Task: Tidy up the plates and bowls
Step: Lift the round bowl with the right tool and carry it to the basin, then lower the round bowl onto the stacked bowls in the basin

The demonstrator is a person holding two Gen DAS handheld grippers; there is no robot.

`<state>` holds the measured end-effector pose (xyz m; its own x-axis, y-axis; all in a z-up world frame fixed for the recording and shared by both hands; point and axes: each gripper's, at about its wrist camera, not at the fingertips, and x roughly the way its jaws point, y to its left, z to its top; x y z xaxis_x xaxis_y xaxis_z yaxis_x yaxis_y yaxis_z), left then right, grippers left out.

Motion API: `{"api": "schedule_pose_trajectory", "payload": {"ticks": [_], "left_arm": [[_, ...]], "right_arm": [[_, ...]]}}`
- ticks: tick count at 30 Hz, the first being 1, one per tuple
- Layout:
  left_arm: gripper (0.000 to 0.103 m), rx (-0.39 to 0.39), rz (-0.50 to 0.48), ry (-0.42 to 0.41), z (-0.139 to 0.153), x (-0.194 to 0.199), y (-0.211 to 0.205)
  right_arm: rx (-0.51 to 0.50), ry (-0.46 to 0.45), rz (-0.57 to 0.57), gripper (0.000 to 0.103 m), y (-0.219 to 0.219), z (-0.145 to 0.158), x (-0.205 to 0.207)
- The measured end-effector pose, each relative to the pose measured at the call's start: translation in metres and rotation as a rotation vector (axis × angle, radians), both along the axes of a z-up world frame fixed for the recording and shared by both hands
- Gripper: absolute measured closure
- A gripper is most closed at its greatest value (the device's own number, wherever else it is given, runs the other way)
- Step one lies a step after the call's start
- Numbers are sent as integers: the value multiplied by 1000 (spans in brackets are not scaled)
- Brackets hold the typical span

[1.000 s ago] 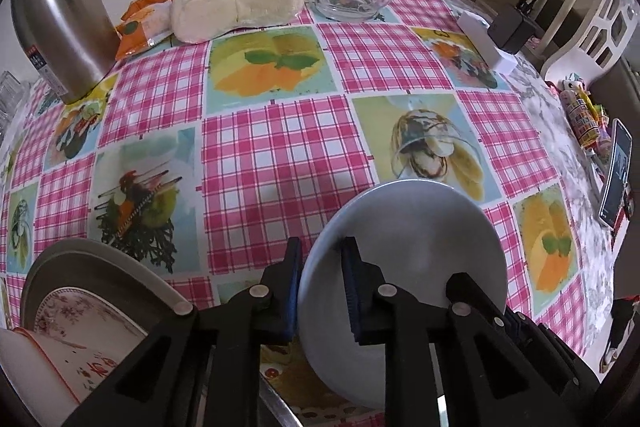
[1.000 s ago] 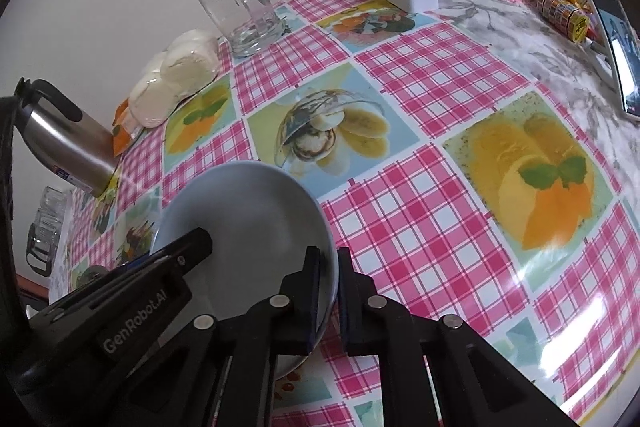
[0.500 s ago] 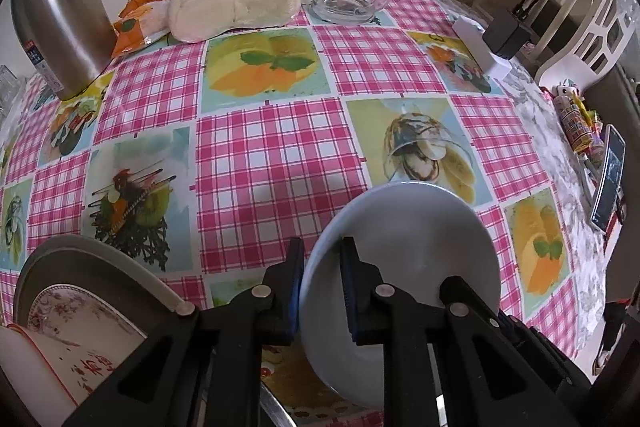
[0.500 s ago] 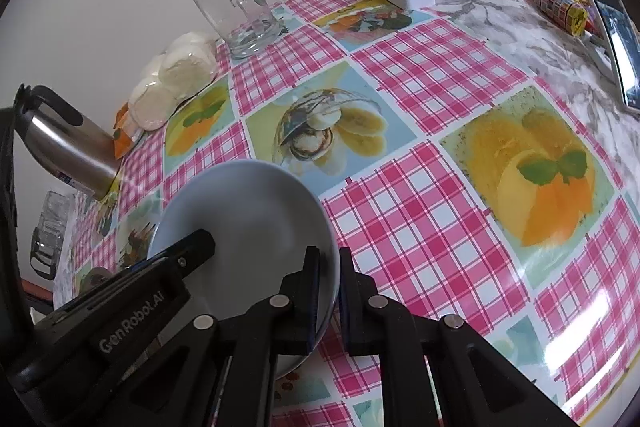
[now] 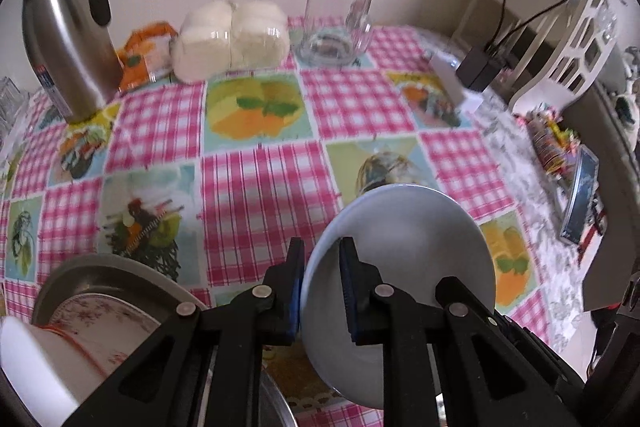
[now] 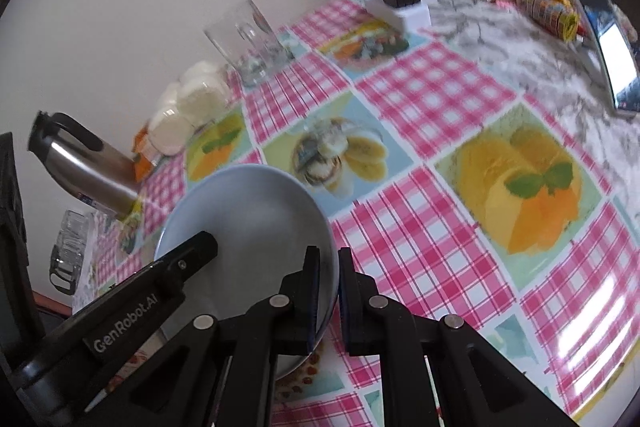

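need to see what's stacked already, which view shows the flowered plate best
The left wrist view. The flowered plate lies at the lower left inside a grey dish, partly hidden by a white bowl and the left gripper. The right wrist view does not show the plate at all.

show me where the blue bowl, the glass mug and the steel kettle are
blue bowl (image 5: pixel 420 239), left wrist view, inner wall.
glass mug (image 5: pixel 336 23), left wrist view, its side.
steel kettle (image 5: pixel 68 39), left wrist view, its body.
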<state>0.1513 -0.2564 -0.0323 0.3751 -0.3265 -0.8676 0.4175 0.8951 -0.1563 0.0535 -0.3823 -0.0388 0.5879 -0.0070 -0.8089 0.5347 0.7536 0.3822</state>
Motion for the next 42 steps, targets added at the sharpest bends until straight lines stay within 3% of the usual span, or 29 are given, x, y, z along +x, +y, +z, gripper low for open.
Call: {"api": "schedule_pose_trajectory", "payload": {"ticks": [10, 19, 33, 42], "left_arm": [[85, -74, 13, -107, 59, -16, 22], [85, -116, 58, -153, 86, -24, 53], [85, -178, 165, -149, 99, -31, 115], [85, -203, 242, -110, 91, -30, 161]], "right_arm": [[-45, -124, 10, 93, 12, 54, -9], [-72, -195, 52, 93, 38, 87, -15], [-98, -237, 149, 93, 88, 105, -11], [-87, -227, 227, 93, 126, 103, -3]]}}
